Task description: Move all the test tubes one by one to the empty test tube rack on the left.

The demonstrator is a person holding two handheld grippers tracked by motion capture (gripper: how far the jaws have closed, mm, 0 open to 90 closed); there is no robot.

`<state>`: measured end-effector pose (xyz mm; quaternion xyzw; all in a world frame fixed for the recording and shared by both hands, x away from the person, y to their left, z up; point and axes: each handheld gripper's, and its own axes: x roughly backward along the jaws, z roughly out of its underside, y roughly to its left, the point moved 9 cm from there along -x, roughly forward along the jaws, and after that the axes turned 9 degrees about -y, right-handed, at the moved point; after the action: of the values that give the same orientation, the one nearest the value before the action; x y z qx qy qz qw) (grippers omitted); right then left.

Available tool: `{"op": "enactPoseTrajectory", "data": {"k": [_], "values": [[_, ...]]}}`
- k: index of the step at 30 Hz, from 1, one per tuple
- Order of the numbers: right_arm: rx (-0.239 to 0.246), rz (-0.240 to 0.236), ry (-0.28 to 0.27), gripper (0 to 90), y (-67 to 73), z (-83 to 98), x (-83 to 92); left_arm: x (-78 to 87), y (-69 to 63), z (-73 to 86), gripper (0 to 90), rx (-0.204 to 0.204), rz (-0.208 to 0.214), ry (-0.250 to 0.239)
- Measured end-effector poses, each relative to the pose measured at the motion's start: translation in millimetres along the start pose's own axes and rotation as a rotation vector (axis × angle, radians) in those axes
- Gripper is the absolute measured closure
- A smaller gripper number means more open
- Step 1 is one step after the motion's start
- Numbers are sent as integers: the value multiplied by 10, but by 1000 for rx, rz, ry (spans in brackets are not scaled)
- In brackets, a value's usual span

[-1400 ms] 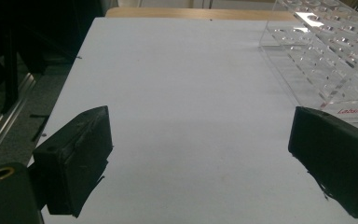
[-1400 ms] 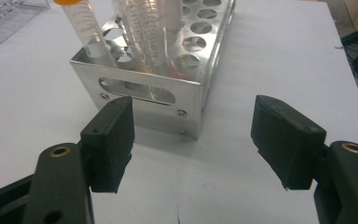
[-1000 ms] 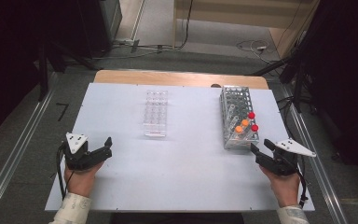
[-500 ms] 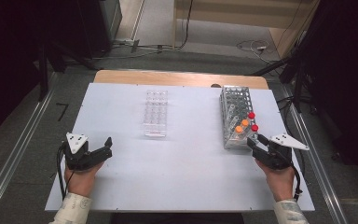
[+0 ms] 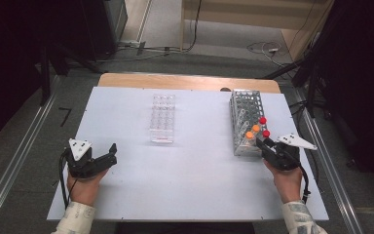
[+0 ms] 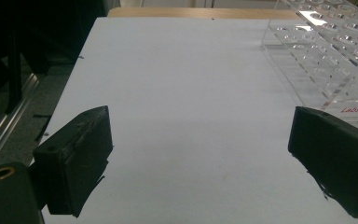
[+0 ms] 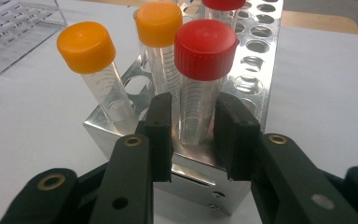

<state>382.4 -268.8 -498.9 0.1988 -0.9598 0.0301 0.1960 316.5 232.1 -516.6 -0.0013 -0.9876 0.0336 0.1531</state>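
Jaws of the right gripper (image 7: pixel 193 135) closing around the red-capped tube (image 7: pixel 199 79)
Since a second ago this gripper has moved in to the metal rack (image 5: pixel 246 122) — its jaws have just been narrowing and now pinch the tube, which stands at the rack's near corner; lifting seems next. The left gripper (image 5: pixel 108 157) rests spread wide, empty.

A second red-capped tube (image 7: pixel 223 3) is cut off, probably matching.
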Motion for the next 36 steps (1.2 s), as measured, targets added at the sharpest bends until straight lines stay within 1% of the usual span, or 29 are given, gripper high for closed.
{"op": "enactPoseTrajectory", "data": {"k": [4,10,19,22,26,32,36], "values": [[3,1,2,709,5,5,-21,1,0,0,65,0,0,0],[3,4,-11,714,-2,-30,-3,-1,0,2,65,-2,0,1],[-13,9,-71,715,-19,-246,152,-2,-4,3,66,-4,2,2],[-9,8,-92,717,-7,-313,200,0,-6,3,66,-6,2,2],[7,14,-114,717,3,-382,255,1,-8,1,66,-6,4,1],[1,6,-131,717,14,-447,356,5,-9,-1,66,-5,6,0],[-1,-6,-126,717,49,-443,450,15,-11,-4,67,-8,8,1]]}}
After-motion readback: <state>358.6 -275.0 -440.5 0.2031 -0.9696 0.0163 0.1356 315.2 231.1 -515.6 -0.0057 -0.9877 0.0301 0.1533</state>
